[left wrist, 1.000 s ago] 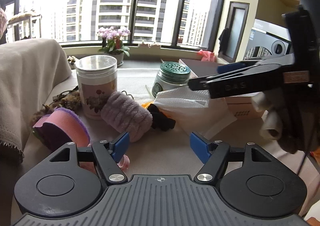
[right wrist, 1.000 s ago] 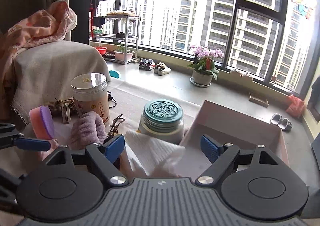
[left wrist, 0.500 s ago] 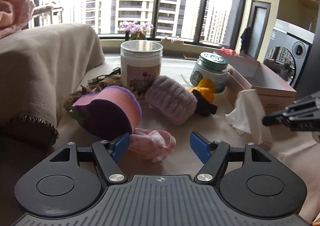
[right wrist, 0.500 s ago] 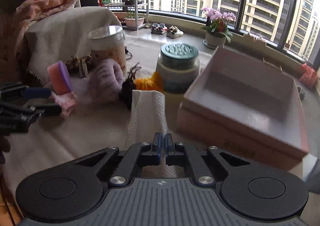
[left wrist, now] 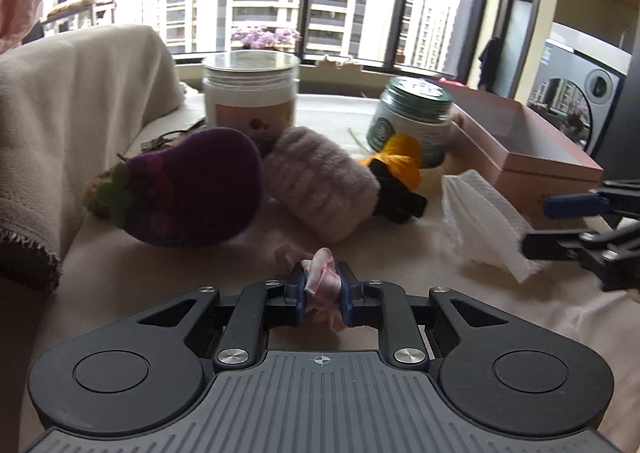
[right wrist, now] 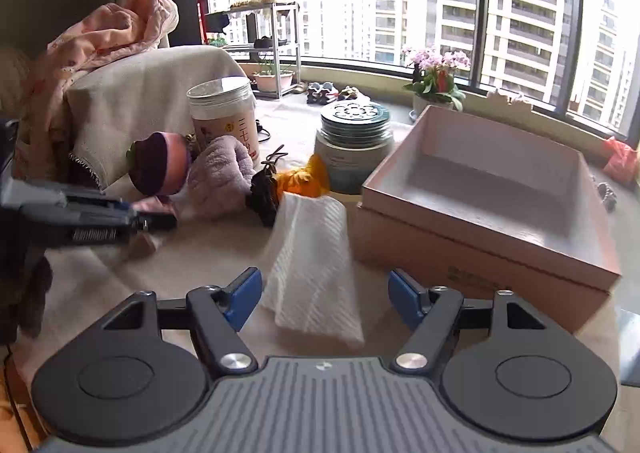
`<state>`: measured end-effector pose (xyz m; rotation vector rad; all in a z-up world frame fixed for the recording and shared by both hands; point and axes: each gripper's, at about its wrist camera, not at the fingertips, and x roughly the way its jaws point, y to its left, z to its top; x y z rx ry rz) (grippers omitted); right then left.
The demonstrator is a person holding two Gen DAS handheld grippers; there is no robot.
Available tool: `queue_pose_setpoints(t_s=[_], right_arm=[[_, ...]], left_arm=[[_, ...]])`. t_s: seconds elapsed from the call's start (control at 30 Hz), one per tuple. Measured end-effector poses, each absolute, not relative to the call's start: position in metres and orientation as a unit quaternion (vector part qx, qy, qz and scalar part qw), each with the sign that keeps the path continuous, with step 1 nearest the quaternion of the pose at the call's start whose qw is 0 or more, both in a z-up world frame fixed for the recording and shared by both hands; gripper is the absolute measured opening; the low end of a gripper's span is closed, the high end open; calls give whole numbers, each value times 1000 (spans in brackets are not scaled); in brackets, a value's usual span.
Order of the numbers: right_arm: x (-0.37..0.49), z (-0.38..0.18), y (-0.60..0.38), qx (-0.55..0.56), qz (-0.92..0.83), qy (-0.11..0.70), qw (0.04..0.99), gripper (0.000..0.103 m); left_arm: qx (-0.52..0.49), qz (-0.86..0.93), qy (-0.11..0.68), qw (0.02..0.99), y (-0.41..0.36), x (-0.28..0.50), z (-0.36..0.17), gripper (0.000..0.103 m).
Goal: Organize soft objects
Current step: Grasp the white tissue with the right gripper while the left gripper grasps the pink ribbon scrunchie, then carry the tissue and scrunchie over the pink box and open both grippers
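Clamping the pink scrunchie [left wrist: 321, 280] between the blue pads, my left gripper [left wrist: 321, 289] sat low over the cloth-covered table [left wrist: 180, 277], the crumpled fabric bunched squarely in the gap with a loose fold spilling out below. My right gripper [right wrist: 322, 293] had its jaws wide apart and held nothing; the white paper towel [right wrist: 316, 265] lay on the table directly ahead of them, its near end between the two pads and its long axis running straight away from me. Just right of that towel, close beside it, stood the open pink box [right wrist: 492, 189], its near wall facing my right jaws. From my left jaws the same box lay ahead and far to the right, past the towel, with the purple plush eggplant [left wrist: 192, 193] and the lilac fuzzy band [left wrist: 320, 189] ahead to the left and centre. I judged the box the likely home for the soft things, so the scrunchie had a long rightward carry, while my right side was much the nearer to both towel and box.
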<state>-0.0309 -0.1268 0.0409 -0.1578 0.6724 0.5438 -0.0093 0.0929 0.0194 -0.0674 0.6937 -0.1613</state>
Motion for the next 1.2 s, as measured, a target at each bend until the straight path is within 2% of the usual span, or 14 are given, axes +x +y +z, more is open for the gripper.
queue_pose_setpoints(t_s=[0.1, 0.13, 0.17, 0.2, 0.23, 0.27, 0.5, 0.63, 0.8, 0.93, 1.03, 1.07, 1.1, 1.2], right_arm=[[-7, 30, -109, -70, 261, 343, 900, 69], [-1, 26, -104, -73, 261, 349, 897, 59], [3, 20, -99, -82, 261, 356, 894, 35], [6, 16, -96, -94, 258, 365, 889, 22], [6, 15, -94, -101, 254, 371, 888, 10], [3, 18, -96, -98, 254, 369, 888, 7], [-60, 73, -147, -82, 236, 344, 905, 5], [-93, 108, -188, -67, 205, 323, 922, 5], [-97, 168, -222, -45, 186, 255, 948, 5], [-62, 202, -233, -27, 184, 223, 957, 5], [-18, 211, -238, -14, 178, 230, 957, 5], [-2, 210, -239, -14, 174, 235, 956, 5], [15, 207, -238, -12, 173, 244, 954, 5], [72, 182, -230, -5, 175, 288, 941, 5]], left_arm=[[-41, -133, 344, 929, 79, -18, 22, 19], [-43, -150, 344, 926, 74, -22, 23, 19], [-43, -164, 346, 923, 70, -26, 24, 19], [-42, -177, 348, 920, 65, -28, 25, 19], [-39, -188, 351, 917, 60, -31, 27, 19], [-35, -200, 352, 914, 54, -34, 29, 19], [-11, -281, 344, 896, 8, -56, 50, 19], [-18, -320, 326, 889, -15, -52, 84, 19], [-17, -330, 274, 903, -40, -11, 141, 19], [-74, -341, 272, 897, -54, 50, 160, 19], [-116, -352, 281, 885, -63, 102, 152, 22], [-121, -351, 292, 882, -68, 121, 142, 27], [-109, -341, 313, 880, -75, 139, 129, 31], [6, -279, 358, 891, -99, 170, 89, 31]])
